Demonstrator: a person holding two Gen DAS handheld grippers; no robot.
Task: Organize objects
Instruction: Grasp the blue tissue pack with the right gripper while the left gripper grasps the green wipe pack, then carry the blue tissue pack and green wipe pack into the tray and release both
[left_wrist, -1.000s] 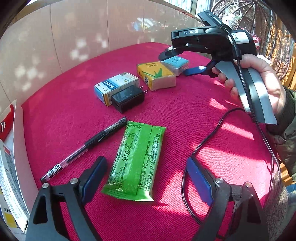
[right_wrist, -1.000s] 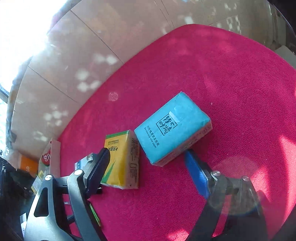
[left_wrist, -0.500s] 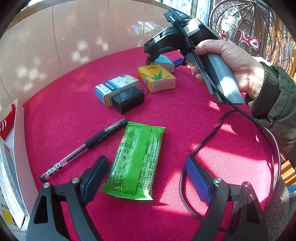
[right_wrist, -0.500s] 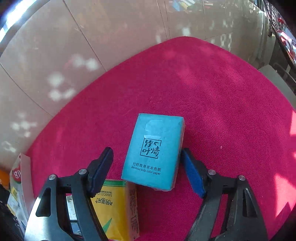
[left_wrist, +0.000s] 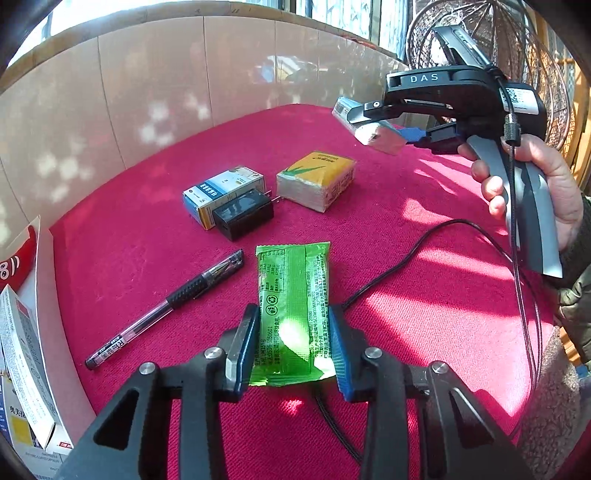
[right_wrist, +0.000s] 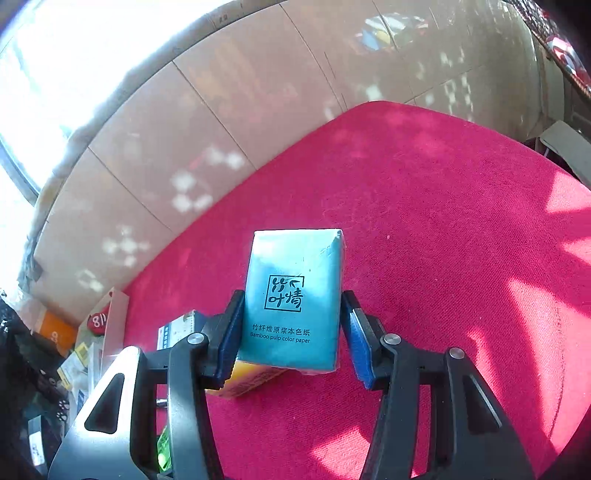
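My left gripper (left_wrist: 291, 347) is shut on a green wet-wipe packet (left_wrist: 293, 310) that lies on the red cloth. My right gripper (right_wrist: 290, 339) is shut on a teal tissue pack (right_wrist: 293, 295) and holds it above the table; it also shows lifted in the left wrist view (left_wrist: 369, 127). A yellow tissue pack (left_wrist: 316, 181), a blue-and-white box (left_wrist: 221, 192), a black charger (left_wrist: 243, 214) and a pen (left_wrist: 166, 306) lie on the cloth.
The round table has a red cloth (left_wrist: 406, 229) with a tiled wall behind. Cardboard boxes (left_wrist: 26, 343) stand at the left edge. A black cable (left_wrist: 399, 266) trails across the cloth. A wicker chair (left_wrist: 480, 37) is at the back right.
My left gripper moved forward and closed on the green packet. My right gripper closed on the teal tissue pack and lifted it off the cloth.
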